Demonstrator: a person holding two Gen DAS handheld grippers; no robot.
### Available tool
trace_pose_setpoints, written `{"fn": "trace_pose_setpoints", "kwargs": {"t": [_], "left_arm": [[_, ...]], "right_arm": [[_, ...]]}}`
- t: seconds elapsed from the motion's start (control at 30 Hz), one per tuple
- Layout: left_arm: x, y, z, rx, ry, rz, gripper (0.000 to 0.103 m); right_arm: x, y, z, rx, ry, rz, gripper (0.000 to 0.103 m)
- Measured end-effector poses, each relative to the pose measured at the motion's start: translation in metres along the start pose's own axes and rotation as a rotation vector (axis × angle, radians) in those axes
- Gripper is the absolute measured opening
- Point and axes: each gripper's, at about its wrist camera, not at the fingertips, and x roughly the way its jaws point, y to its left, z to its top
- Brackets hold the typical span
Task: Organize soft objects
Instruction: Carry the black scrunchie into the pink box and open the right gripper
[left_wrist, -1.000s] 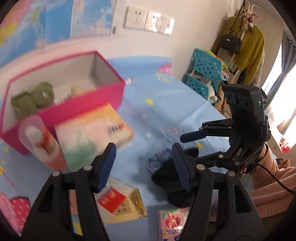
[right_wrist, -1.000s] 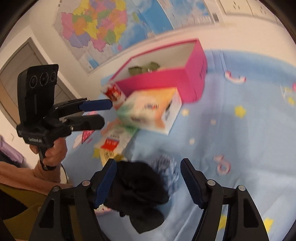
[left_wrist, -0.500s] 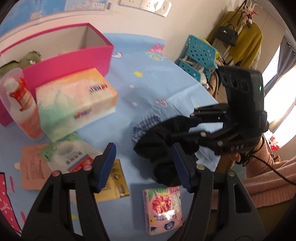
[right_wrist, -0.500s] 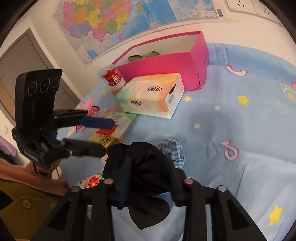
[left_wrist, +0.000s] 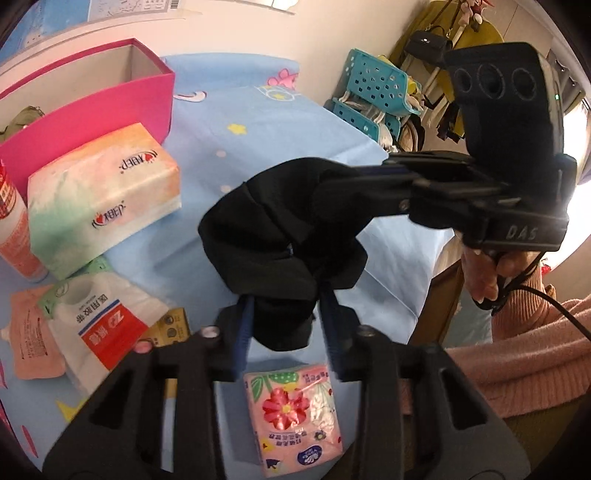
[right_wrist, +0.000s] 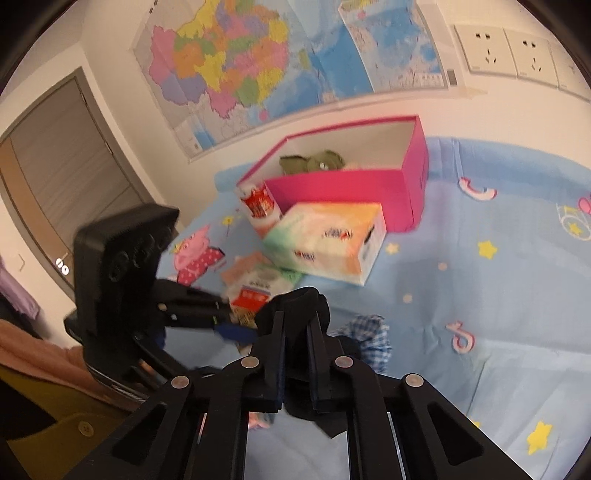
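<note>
A black soft cloth (left_wrist: 273, 236) hangs in the air above the blue sheet. My right gripper (right_wrist: 295, 325) is shut on its top, and it also shows in the left wrist view (left_wrist: 343, 177). My left gripper (left_wrist: 286, 325) is shut on the cloth's lower end; it also shows in the right wrist view (right_wrist: 236, 328). A blue checked cloth (right_wrist: 373, 336) lies on the sheet beside the black one. An open pink box (right_wrist: 417, 162) at the back holds a green plush toy (right_wrist: 310, 162).
A tissue pack (left_wrist: 99, 195) lies in front of the box, beside a red-and-white bottle (right_wrist: 258, 206). Flat pouches (left_wrist: 92, 325) and a pink flowered tissue packet (left_wrist: 295, 410) lie near me. Teal baskets (left_wrist: 373, 85) stand past the bed edge.
My right gripper closed on the black cloth and lifted it off the sheet. My left gripper moved in and closed on its lower end. The checked cloth stayed on the sheet.
</note>
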Motion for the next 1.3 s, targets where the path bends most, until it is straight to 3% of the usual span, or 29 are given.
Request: {"fn": "trace_pose_setpoints", "kwargs": {"t": [0.2,0.43,0.77,1.07,1.3], "left_arm": [[-0.02,0.002,0.012,-0.002,-0.068,0.007,0.035],[-0.047,0.012,0.047,-0.015,-0.153,0.073,0.035],[-0.082,0.053,0.124,-0.059,-0.231,0.265,0.035],[-0.054,0.104,0.178,-0.114,-0.164,0.395,0.035],[-0.026,0.138,0.195,-0.181,-0.08,0.434,0.035]], "right_arm": [[-0.01,0.009,0.017,-0.033,-0.049,0.024,0.008],[-0.018,0.022,0.06,-0.123,-0.131,0.022,0.008],[0.003,0.016,0.153,-0.215,-0.209,0.009,0.008],[0.056,-0.013,0.208,-0.196,-0.185,-0.025,0.008],[0.097,-0.037,0.22,-0.181,-0.125,-0.081,0.008]]}}
